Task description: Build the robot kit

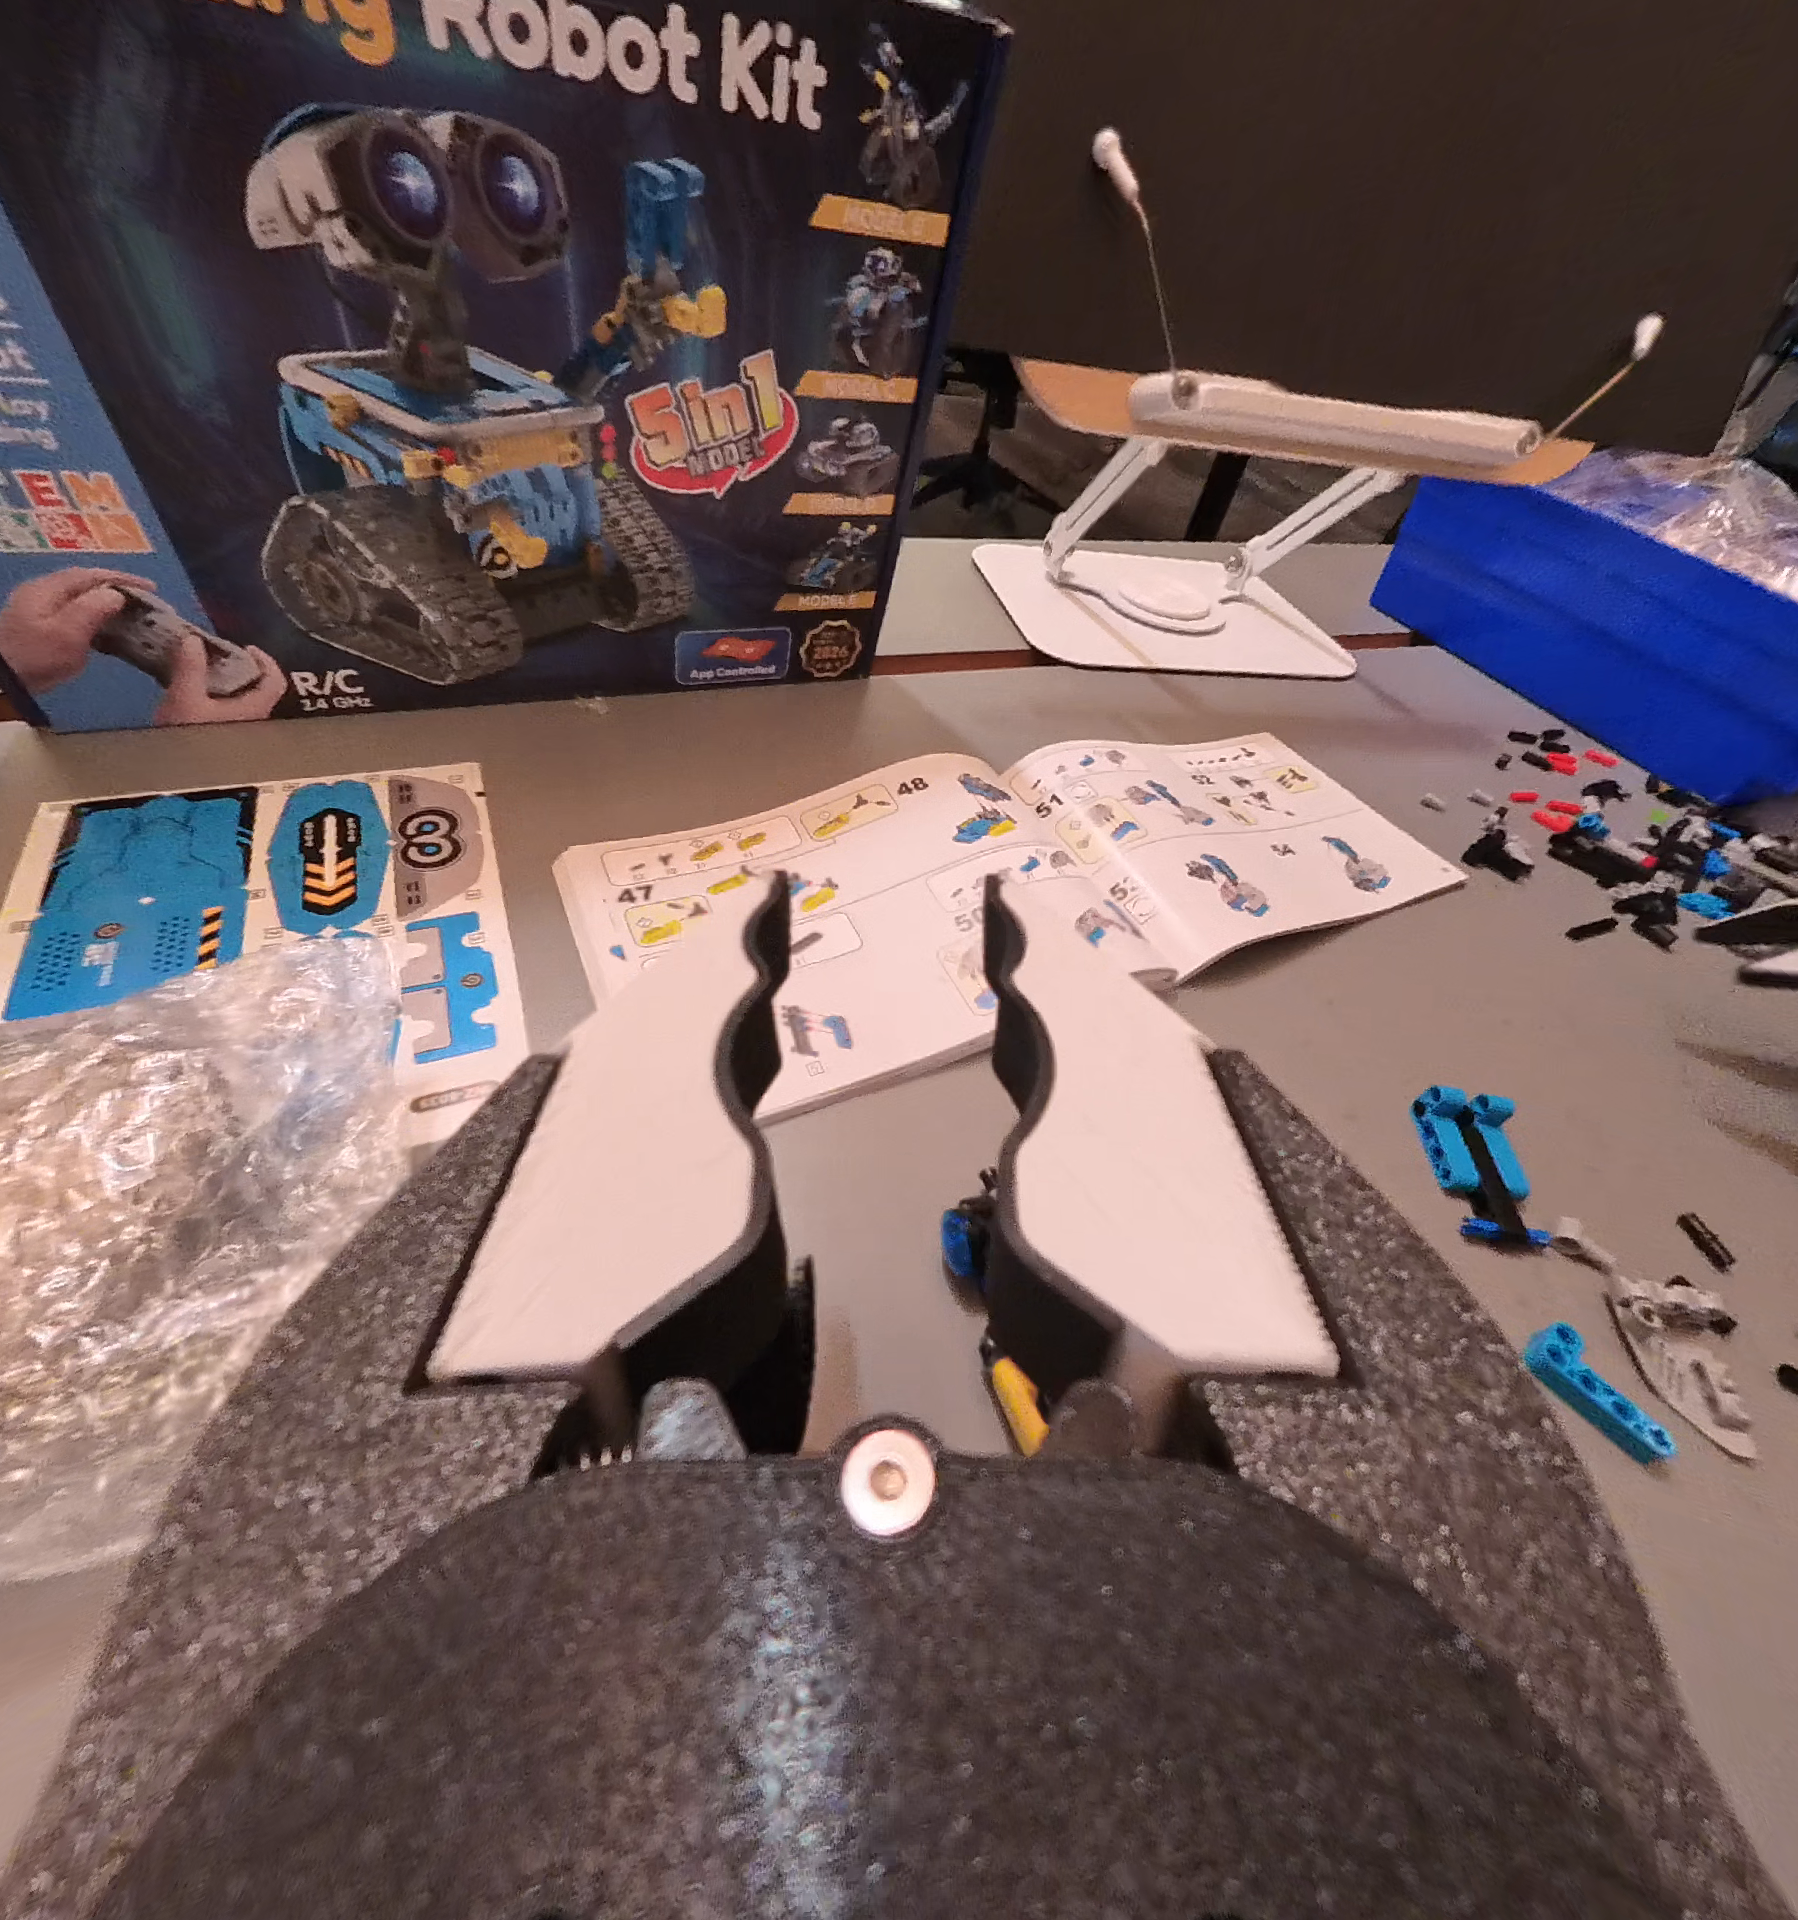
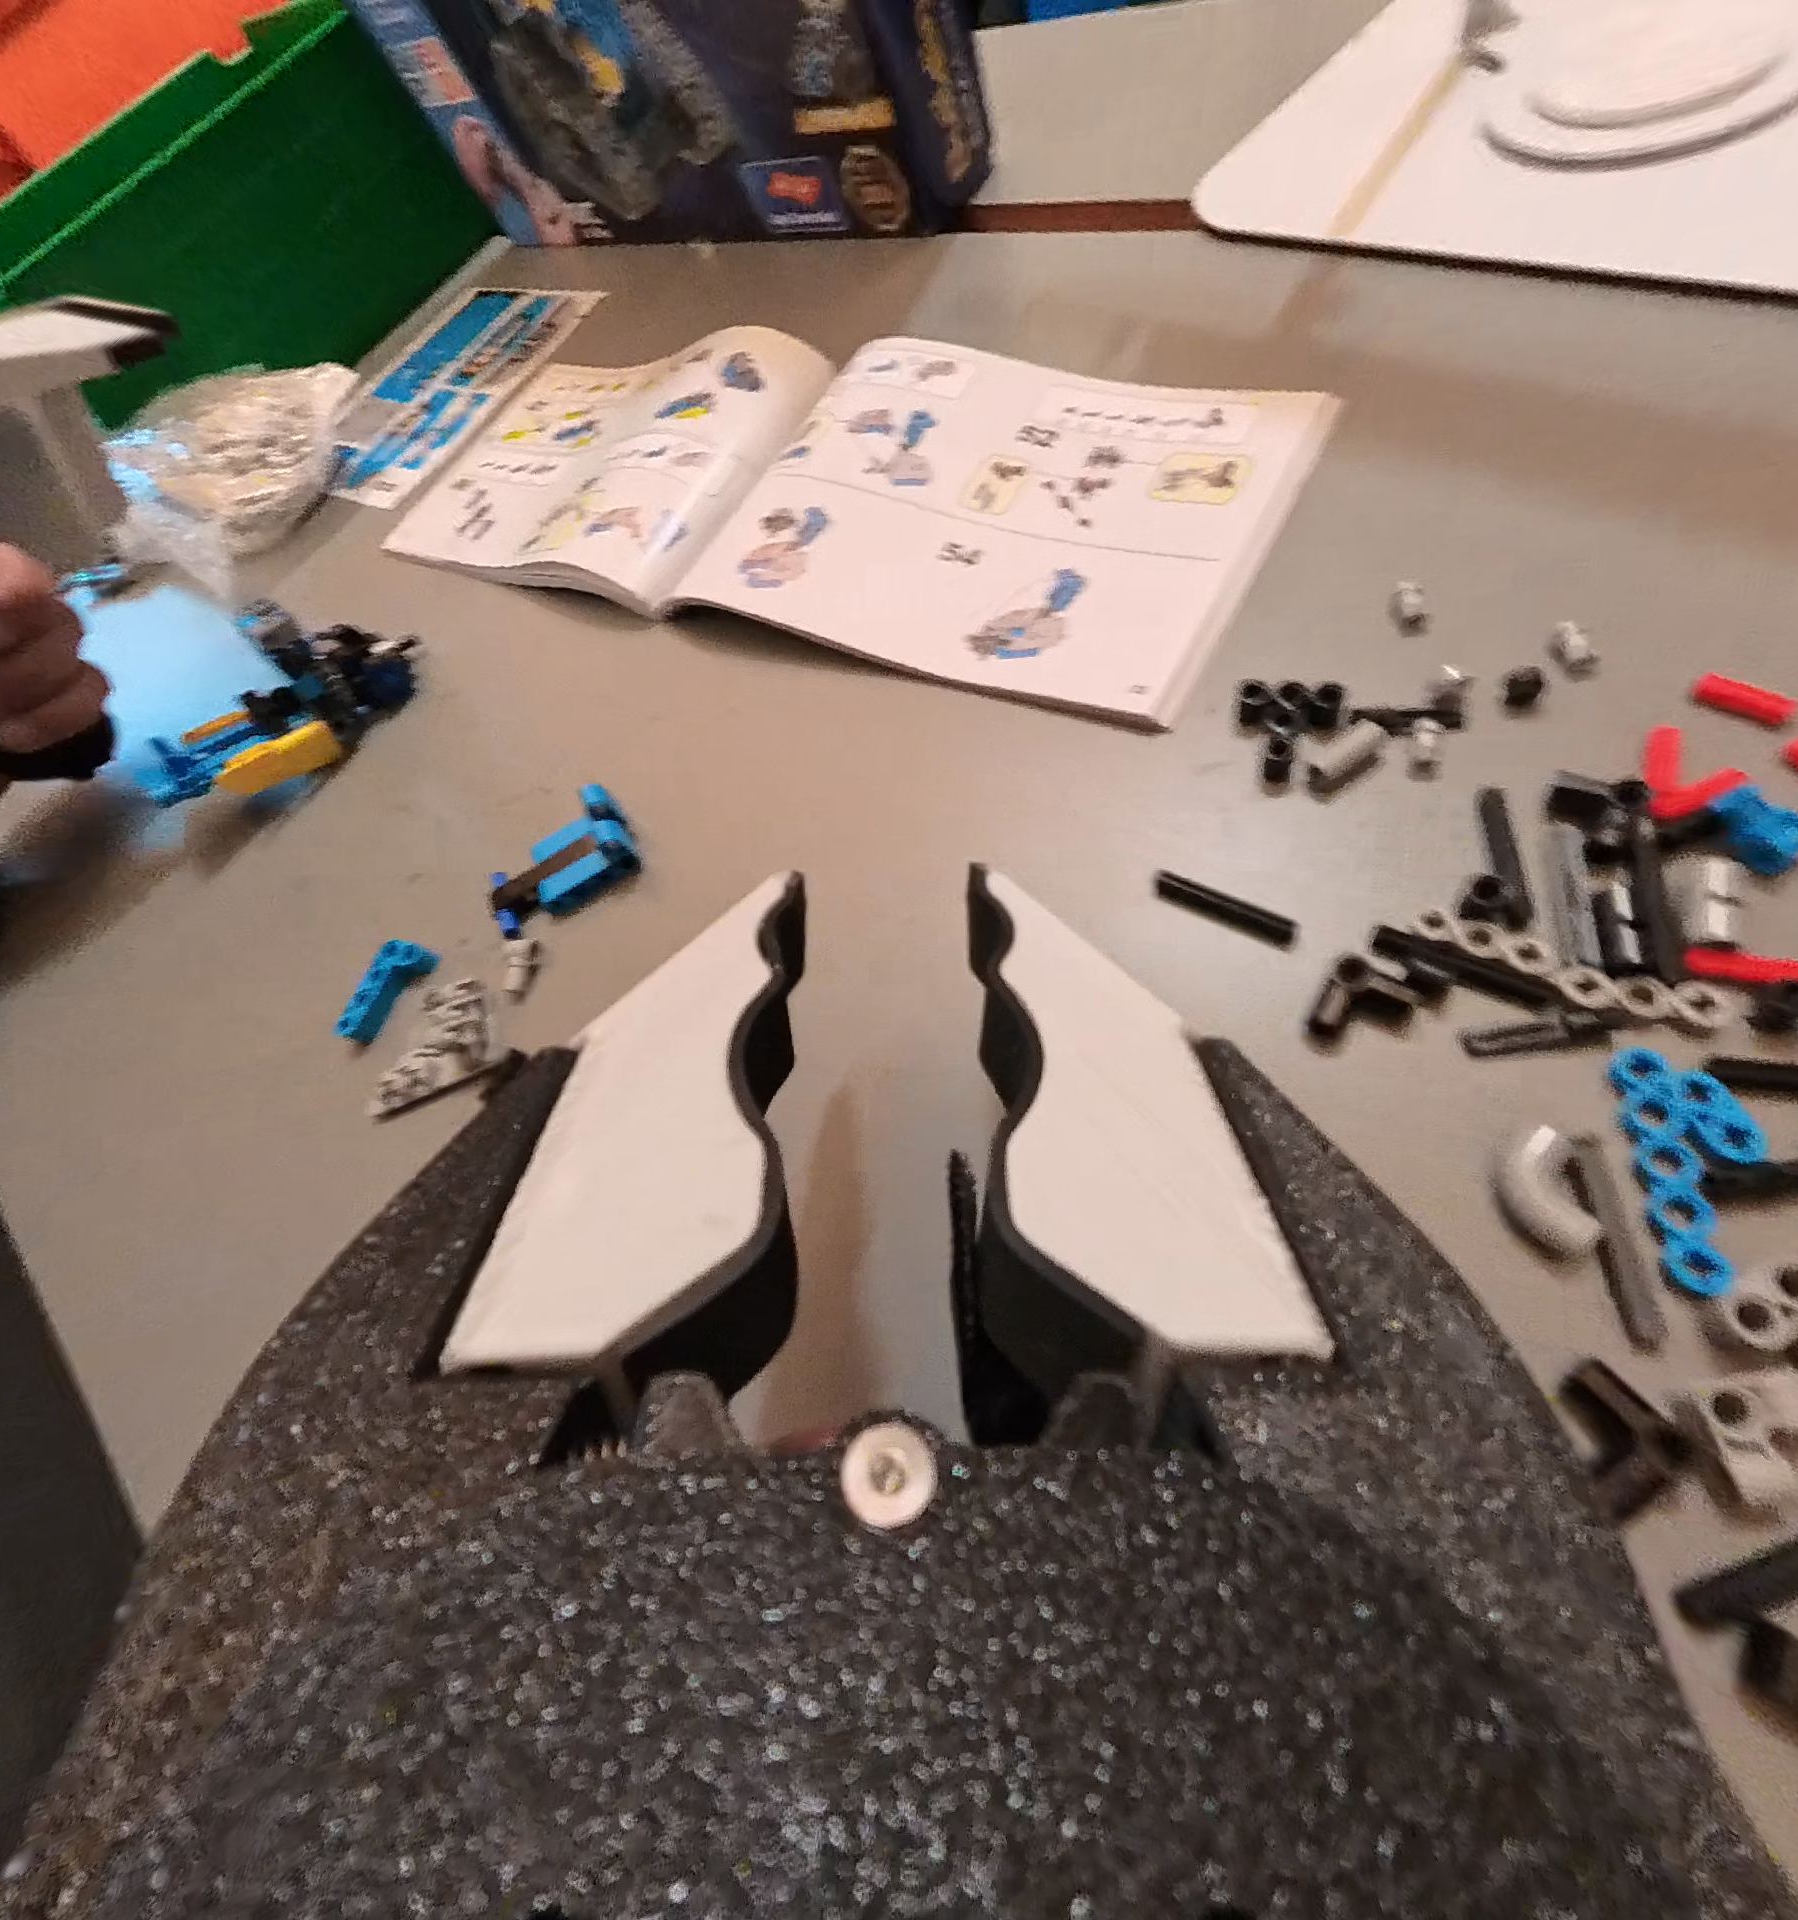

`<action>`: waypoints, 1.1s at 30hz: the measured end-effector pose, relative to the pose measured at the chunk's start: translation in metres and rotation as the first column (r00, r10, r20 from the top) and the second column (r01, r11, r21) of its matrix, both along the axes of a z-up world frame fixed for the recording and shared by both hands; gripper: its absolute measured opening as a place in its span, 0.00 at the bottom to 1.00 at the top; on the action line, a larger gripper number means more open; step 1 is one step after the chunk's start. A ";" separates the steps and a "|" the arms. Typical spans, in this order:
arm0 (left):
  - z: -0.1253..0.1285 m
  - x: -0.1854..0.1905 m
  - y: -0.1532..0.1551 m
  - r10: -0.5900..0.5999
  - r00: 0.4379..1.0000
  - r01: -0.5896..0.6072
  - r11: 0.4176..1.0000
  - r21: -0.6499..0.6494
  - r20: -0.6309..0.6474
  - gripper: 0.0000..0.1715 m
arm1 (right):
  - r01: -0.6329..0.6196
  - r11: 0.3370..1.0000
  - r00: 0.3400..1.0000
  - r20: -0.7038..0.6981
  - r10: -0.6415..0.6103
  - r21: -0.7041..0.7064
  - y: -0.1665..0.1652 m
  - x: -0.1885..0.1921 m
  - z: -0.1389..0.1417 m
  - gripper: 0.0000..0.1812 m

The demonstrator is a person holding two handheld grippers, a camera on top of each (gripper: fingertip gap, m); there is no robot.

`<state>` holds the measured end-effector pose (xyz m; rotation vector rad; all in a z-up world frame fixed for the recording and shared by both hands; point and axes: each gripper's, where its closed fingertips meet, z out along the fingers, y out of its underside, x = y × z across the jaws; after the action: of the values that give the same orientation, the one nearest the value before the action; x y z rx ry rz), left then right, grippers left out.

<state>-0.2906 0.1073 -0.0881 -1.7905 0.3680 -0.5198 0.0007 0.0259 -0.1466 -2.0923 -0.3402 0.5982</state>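
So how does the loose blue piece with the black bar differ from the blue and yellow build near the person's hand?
The blue piece with the black bar is small, only a few parts, and lies alone on the grey table. The blue and yellow build is larger, made of many parts with a yellow plate, and sits right beside the person's hand. Both are blue and black brick assemblies resting on the table, left of the right gripper.

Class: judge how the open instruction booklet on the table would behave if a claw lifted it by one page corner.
The instruction booklet would probably flop: its pages look thin and already bow at the spine. It seems light, so it may slide on the smooth table when pushed. One gripped page could bend or tear.
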 end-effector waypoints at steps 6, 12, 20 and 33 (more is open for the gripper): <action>0.013 0.001 -0.009 0.101 0.966 -0.055 0.980 0.194 -0.240 0.20 | -0.124 0.990 0.986 0.117 0.116 0.064 -0.010 -0.030 0.005 0.15; 0.003 0.008 -0.017 0.047 0.974 -0.020 0.993 0.120 -0.223 0.21 | -0.143 0.985 0.974 0.190 0.123 0.099 -0.009 -0.032 0.003 0.15; -0.016 0.010 -0.009 -0.010 0.985 -0.006 0.996 -0.094 -0.172 0.22 | -0.194 0.981 0.957 0.218 0.192 -0.013 0.001 -0.041 0.011 0.15; -0.027 0.065 0.029 -0.396 0.905 0.354 0.903 -0.244 -0.154 0.19 | -0.262 0.963 0.959 0.124 0.253 0.066 0.060 -0.081 0.012 0.16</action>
<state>-0.2251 0.1368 -0.1151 -1.9941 0.8403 -0.6699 -0.0804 0.0858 -0.1344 -2.0223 -0.7007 0.6062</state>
